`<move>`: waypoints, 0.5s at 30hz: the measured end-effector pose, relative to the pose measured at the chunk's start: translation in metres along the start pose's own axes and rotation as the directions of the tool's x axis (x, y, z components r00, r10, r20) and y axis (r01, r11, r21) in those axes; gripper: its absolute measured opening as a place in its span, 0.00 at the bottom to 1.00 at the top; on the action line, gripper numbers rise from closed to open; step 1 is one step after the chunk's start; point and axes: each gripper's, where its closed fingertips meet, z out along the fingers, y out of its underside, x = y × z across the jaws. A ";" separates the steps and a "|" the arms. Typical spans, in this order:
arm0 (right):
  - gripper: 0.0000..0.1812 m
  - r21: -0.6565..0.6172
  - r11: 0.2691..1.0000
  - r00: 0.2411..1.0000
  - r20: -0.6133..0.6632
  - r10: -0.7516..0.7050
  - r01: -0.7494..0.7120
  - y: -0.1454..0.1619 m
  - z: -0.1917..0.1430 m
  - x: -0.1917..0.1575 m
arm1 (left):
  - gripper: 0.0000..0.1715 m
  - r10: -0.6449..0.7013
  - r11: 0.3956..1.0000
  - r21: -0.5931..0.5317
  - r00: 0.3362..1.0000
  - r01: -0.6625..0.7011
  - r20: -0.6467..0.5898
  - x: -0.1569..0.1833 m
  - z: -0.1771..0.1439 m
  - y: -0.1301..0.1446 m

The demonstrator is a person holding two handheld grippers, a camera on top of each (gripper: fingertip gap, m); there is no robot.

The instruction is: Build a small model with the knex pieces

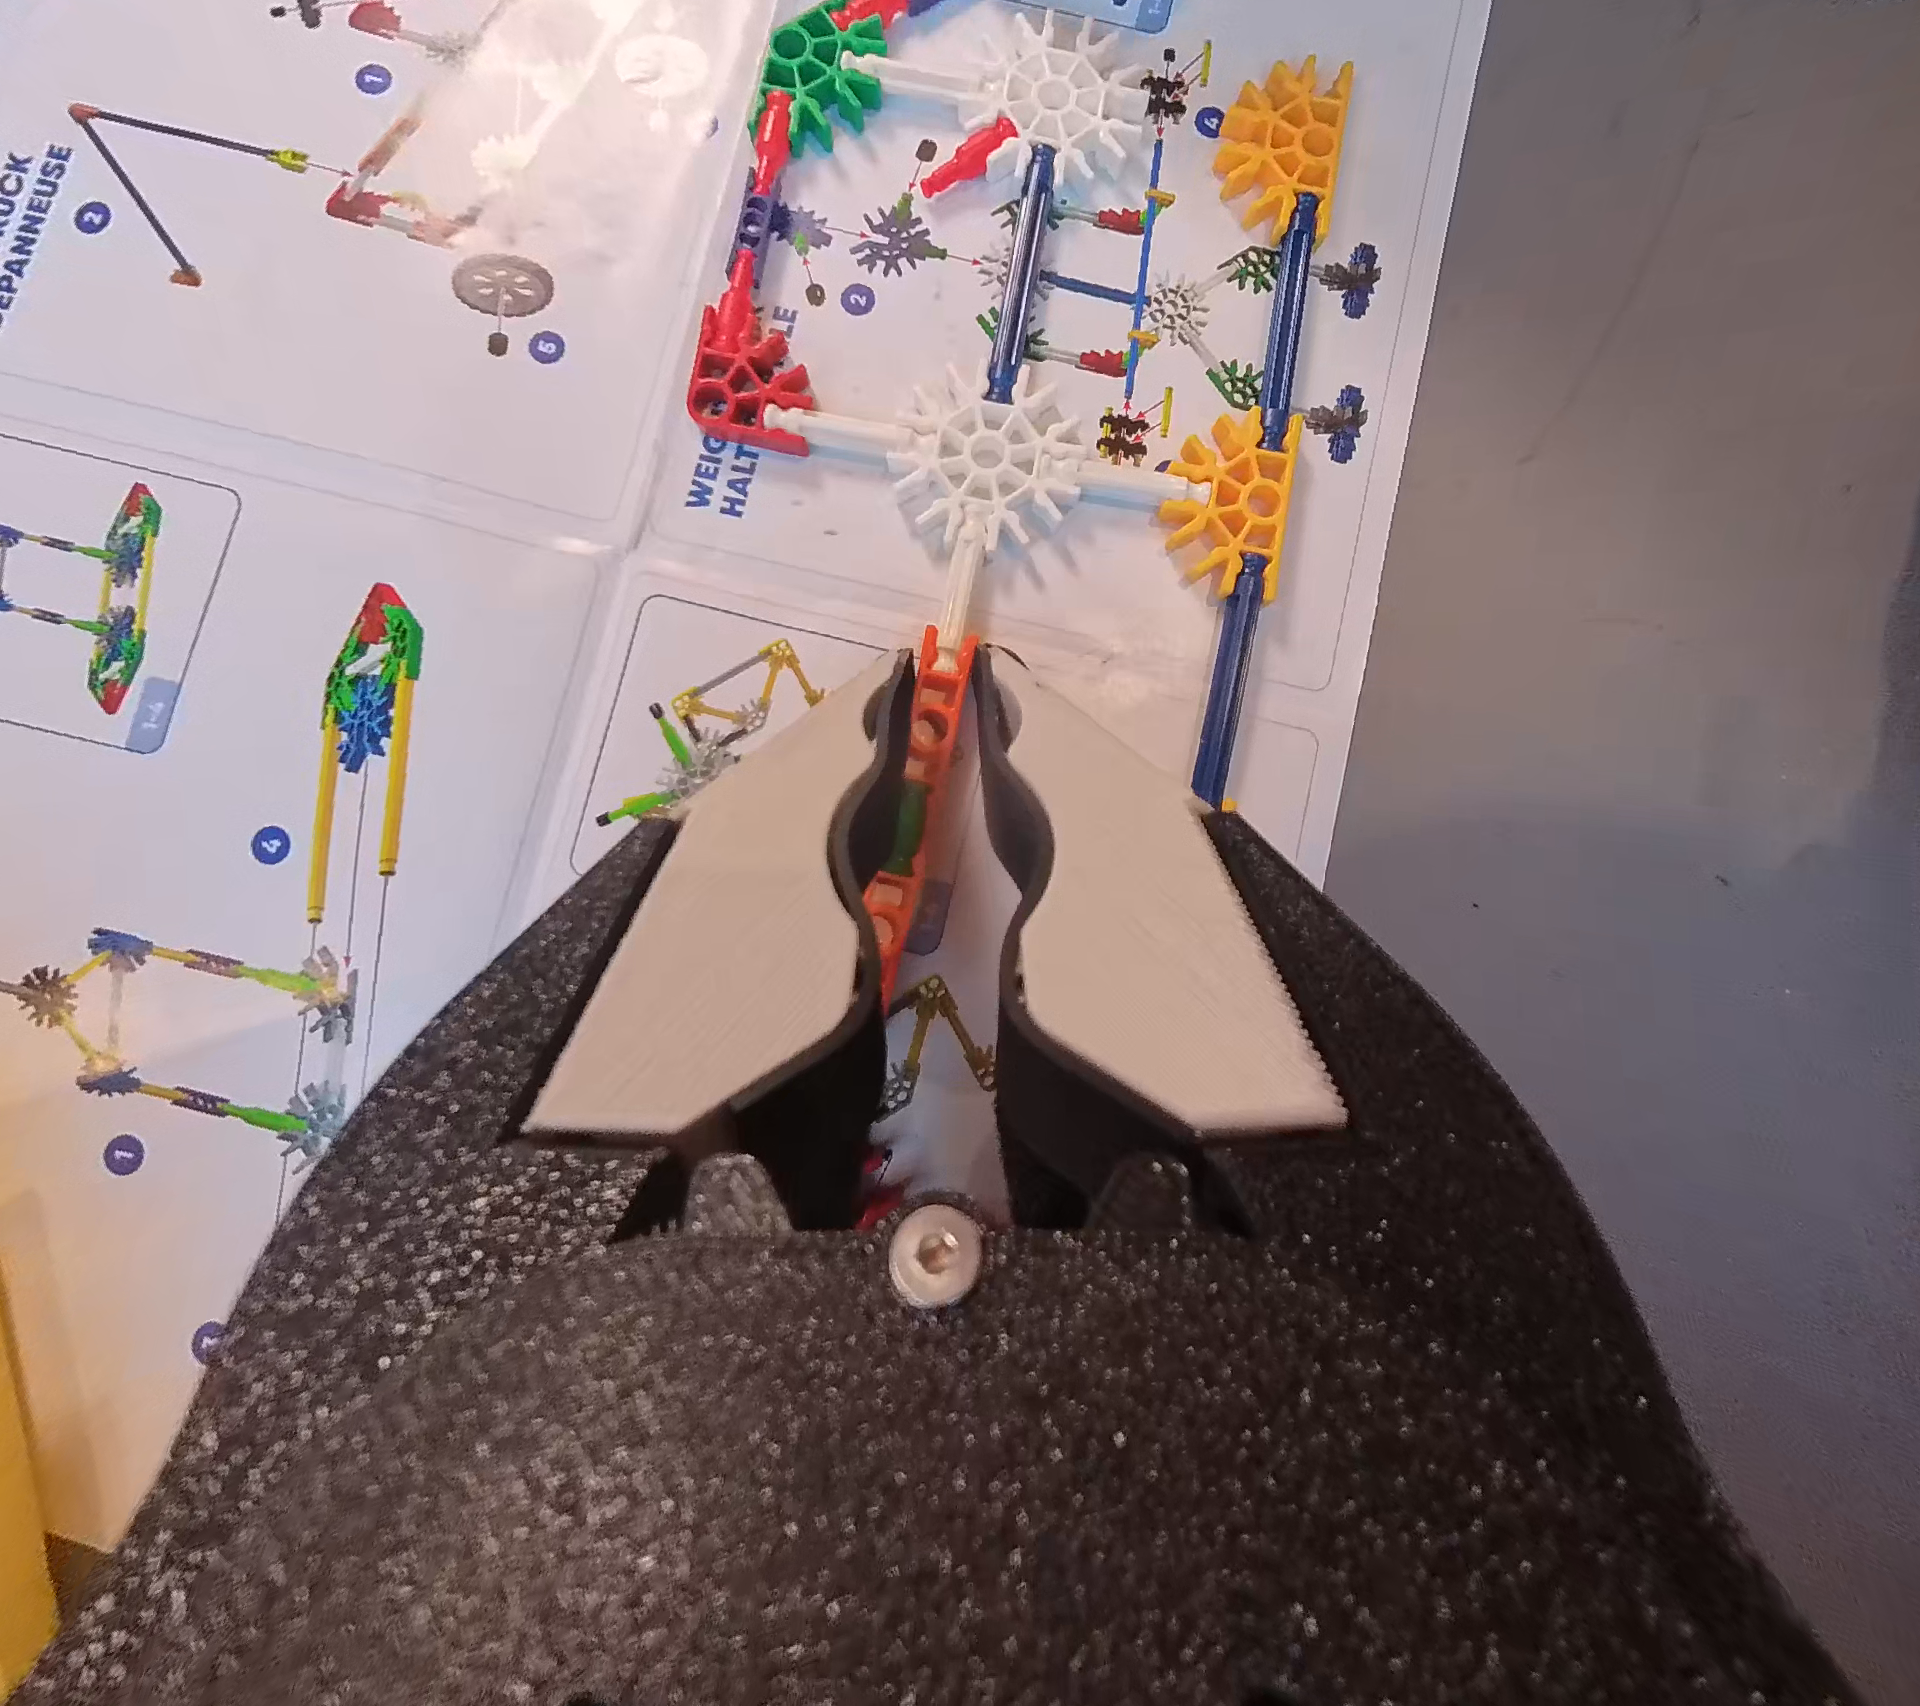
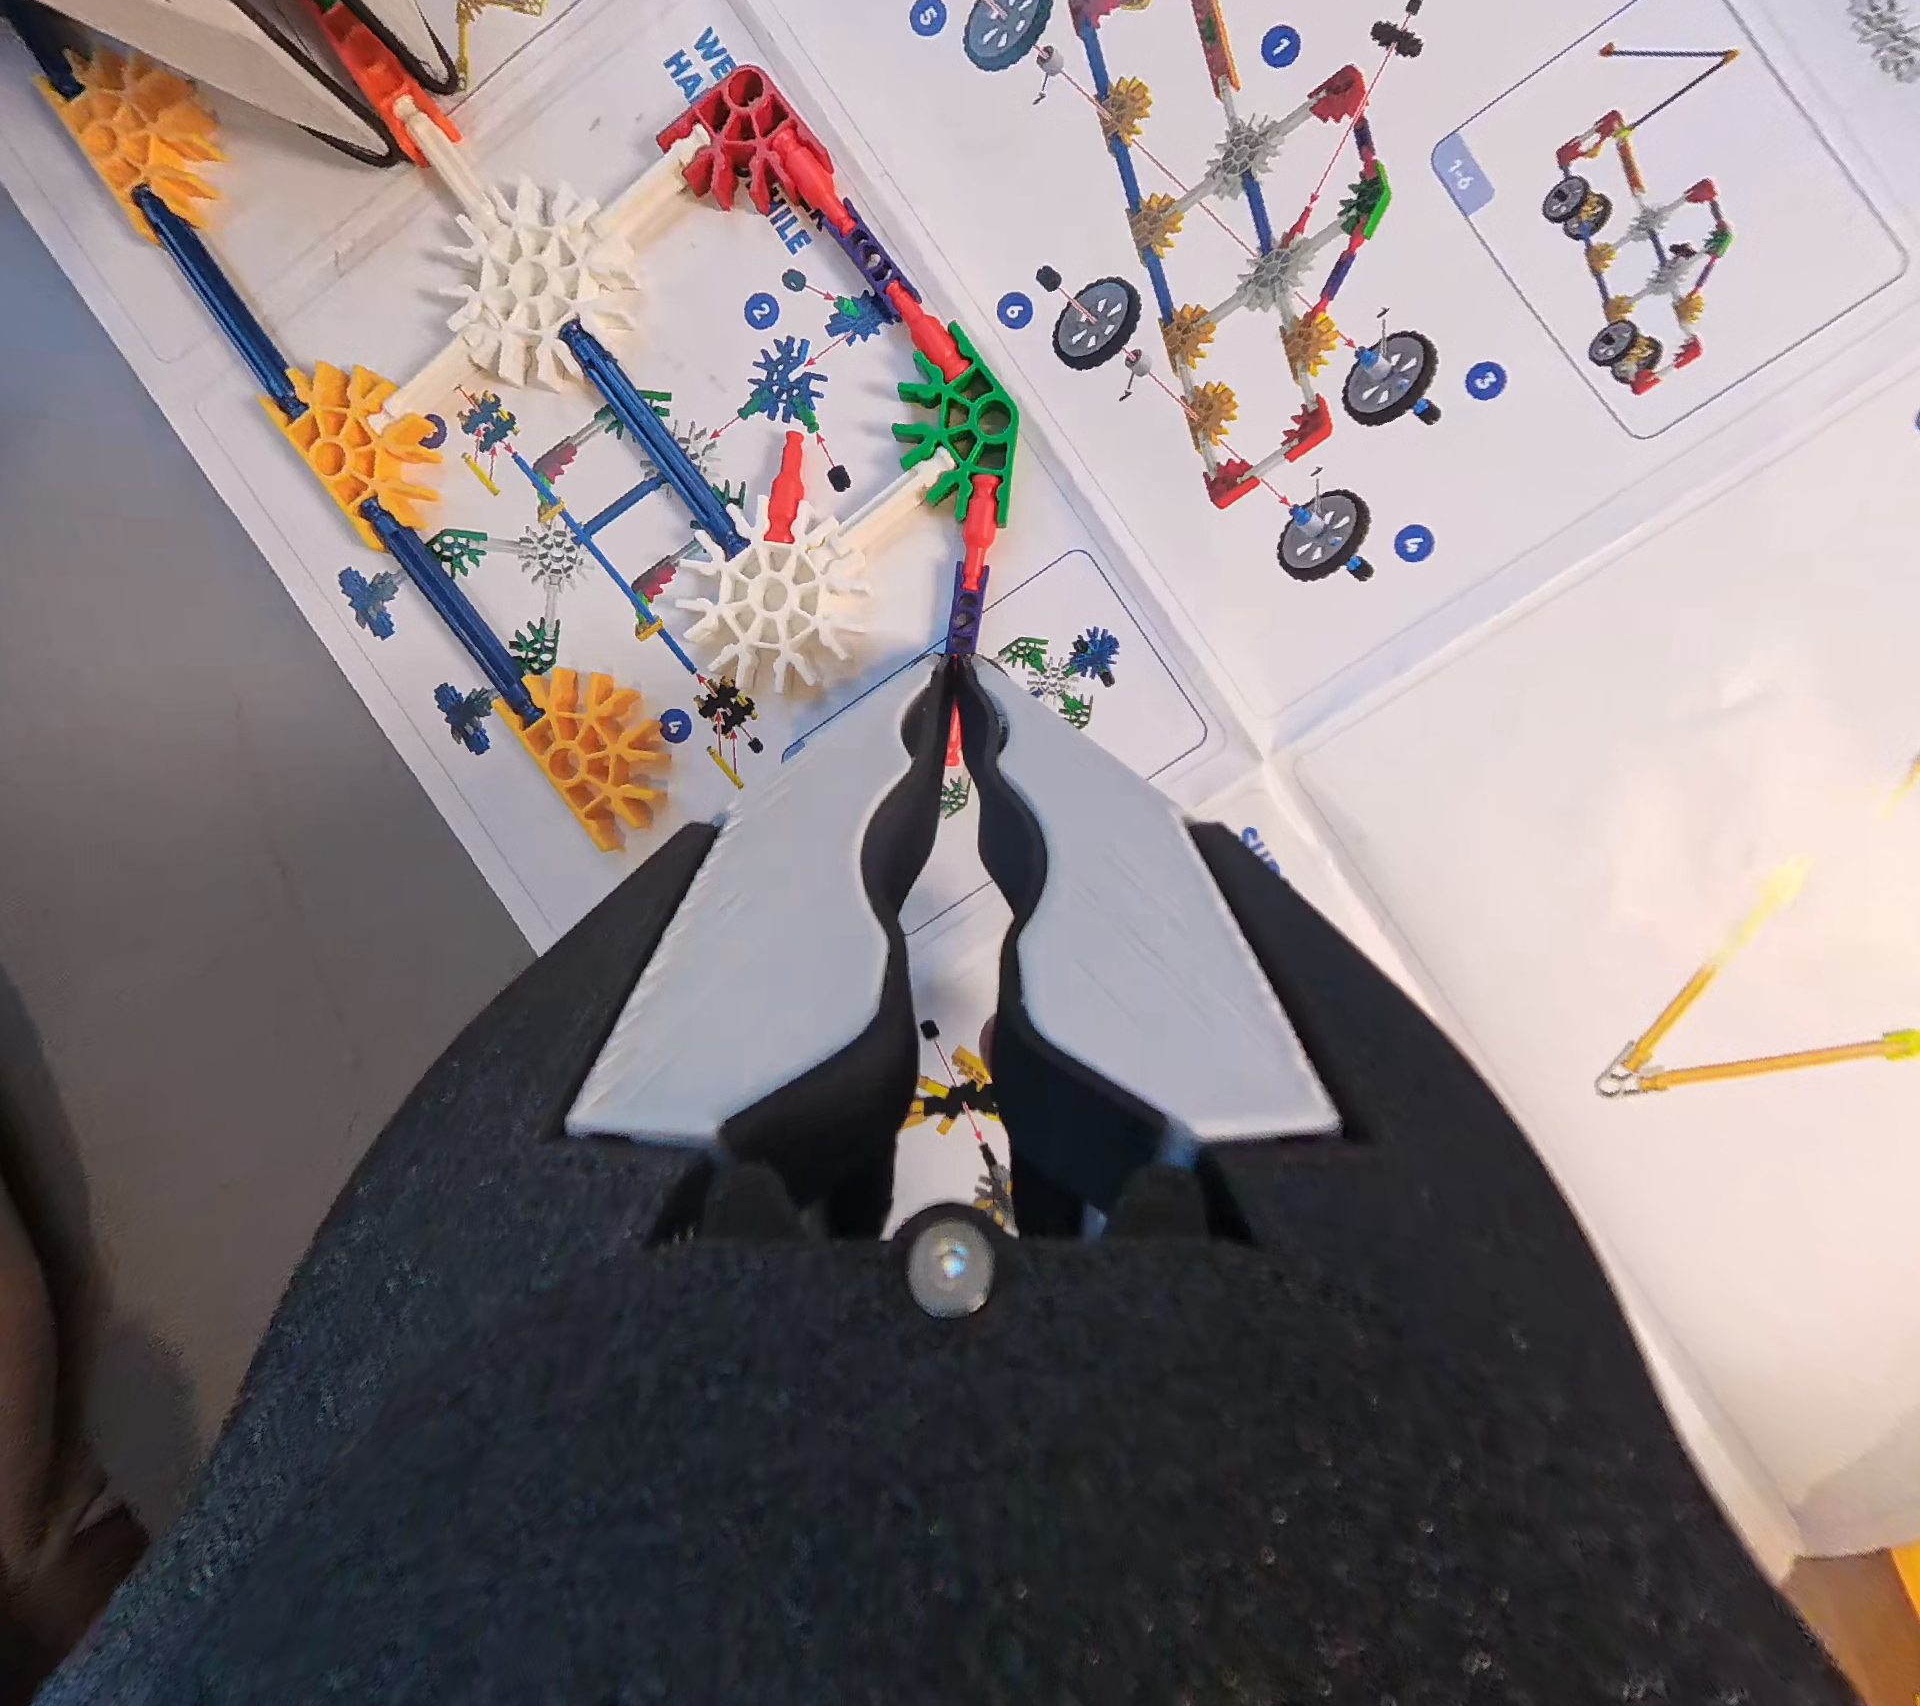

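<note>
L hand-held gripper clamps orange connector; R hand-held gripper pinches red rod. Both join rod frame flat on instruction sheet on desk. Light, stiff plastic, snap joints prob pop; grip at connectors.

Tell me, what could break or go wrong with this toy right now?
1. The left gripper pinches the orange connector on a thin white rod; twisting might pop it out.
2. The right gripper pinches a red rod at the purple connector; pulling apart could split the red-and-purple chain.
3. The frame lies on the instruction sheet, which could slide.
</note>
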 end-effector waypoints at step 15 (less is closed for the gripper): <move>0.00 -0.208 0.975 0.996 0.061 -0.066 0.077 0.000 0.003 0.001 | 0.05 -0.011 1.000 0.020 1.000 0.012 -0.024 0.000 0.000 0.000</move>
